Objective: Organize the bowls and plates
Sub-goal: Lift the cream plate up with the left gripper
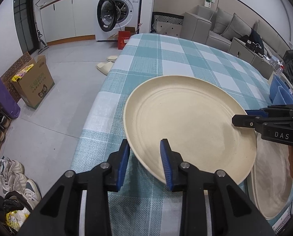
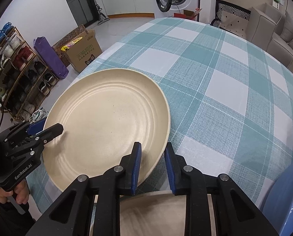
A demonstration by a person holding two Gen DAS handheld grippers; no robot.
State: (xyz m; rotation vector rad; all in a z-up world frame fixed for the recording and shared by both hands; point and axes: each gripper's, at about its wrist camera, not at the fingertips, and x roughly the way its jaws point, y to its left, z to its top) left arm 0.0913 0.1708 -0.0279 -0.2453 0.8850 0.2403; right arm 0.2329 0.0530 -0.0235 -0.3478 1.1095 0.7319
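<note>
Gripper-held plate (image 1: 189, 123) over checked tablecloth (image 1: 166, 59)

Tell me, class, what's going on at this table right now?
A person holds a gripper in each hand, and both are on one cream plate above the checked tablecloth. The left gripper has its jaws either side of the plate's near rim, while the right gripper straddles the rim on the opposite side. The plate looks tilted, partly lifted. A second cream plate lies just under it, and something blue stands further back.
</note>
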